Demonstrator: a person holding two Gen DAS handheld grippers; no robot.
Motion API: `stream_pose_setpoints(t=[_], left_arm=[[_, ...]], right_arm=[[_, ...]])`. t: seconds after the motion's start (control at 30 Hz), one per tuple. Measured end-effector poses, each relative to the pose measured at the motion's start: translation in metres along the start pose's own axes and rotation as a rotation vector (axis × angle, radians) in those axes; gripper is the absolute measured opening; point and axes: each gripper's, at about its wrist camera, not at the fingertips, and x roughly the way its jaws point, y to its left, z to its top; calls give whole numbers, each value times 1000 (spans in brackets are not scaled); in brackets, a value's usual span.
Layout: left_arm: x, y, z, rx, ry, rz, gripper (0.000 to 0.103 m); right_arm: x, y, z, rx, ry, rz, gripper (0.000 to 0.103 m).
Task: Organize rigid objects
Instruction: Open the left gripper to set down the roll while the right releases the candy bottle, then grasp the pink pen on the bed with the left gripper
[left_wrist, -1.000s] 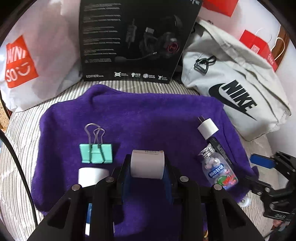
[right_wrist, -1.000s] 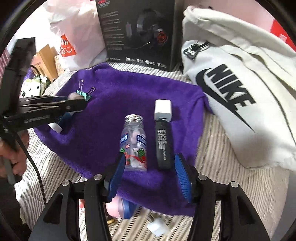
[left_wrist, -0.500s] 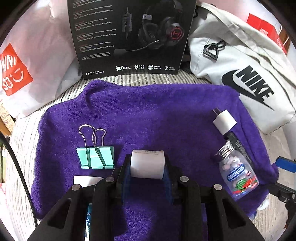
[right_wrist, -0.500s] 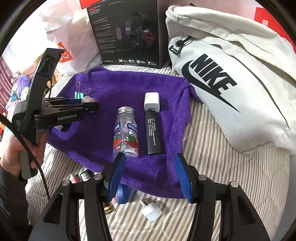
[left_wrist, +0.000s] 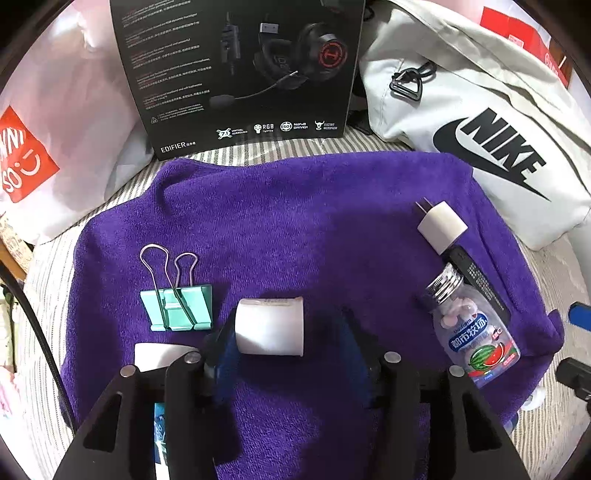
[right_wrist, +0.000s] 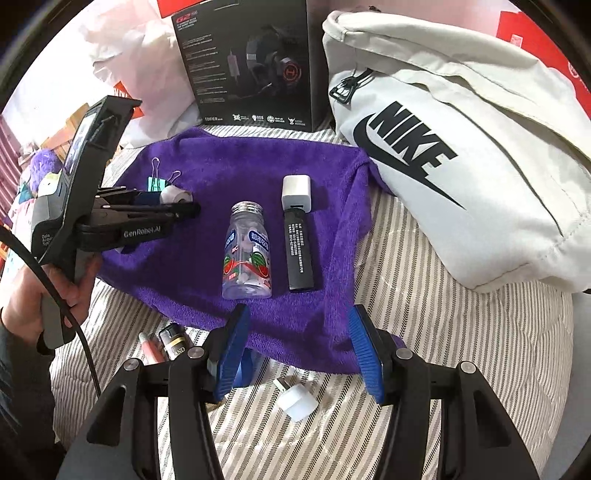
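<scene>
A white roll (left_wrist: 269, 326) lies on the purple towel (left_wrist: 295, 221) between the jaws of my left gripper (left_wrist: 288, 332). The jaws are opening: the right pad stands clear of the roll, the left one is still close beside it. A teal binder clip (left_wrist: 177, 306) lies just left of it. At the towel's right side are a candy bottle (right_wrist: 245, 254), a white charger plug (right_wrist: 295, 192) and a black stick (right_wrist: 299, 251). My right gripper (right_wrist: 298, 317) hovers open over the towel's near edge, nothing between its fingers.
A black headset box (left_wrist: 240, 74), a white Nike bag (right_wrist: 461, 147) and a Miniso bag (left_wrist: 44, 147) ring the towel's far side. On the striped bedding lie a white plug (right_wrist: 297, 402) and small tubes (right_wrist: 166, 343). A white tube (left_wrist: 159, 354) sits under the left gripper.
The left jaws have spread apart from the white roll, which now rests on the towel. The right gripper has drawn back a little and stays open.
</scene>
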Motion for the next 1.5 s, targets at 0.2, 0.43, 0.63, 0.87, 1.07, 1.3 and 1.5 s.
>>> stream_pose_setpoints(t=[0.2,0.43,0.63,0.87,1.07,1.3,1.5], left_arm=[[-3,-1,-3,-10,25,-3,58],[-24,-6,-11,-18,8,-10,58],[-60,-15,-21,-11,-39,-28,58],[-106,-27,-53,-32,-74,-70,58],[-112,-44,-90,-67,-36,-92,58],[-82,-57,-114,-120,38,-90,58],[-68,-73,-114,-130,64,-93,58]], right_arm=[[-11,0,-3,3,-14,-6,55],[-26,2,-12,5,-32,-9,55],[-38,4,-22,18,-46,-16,55],[-55,5,-45,49,-61,-24,55],[-63,1,-70,83,-56,-35,55],[-68,2,-99,85,-47,-28,55],[-62,4,-114,59,-22,-12,55]])
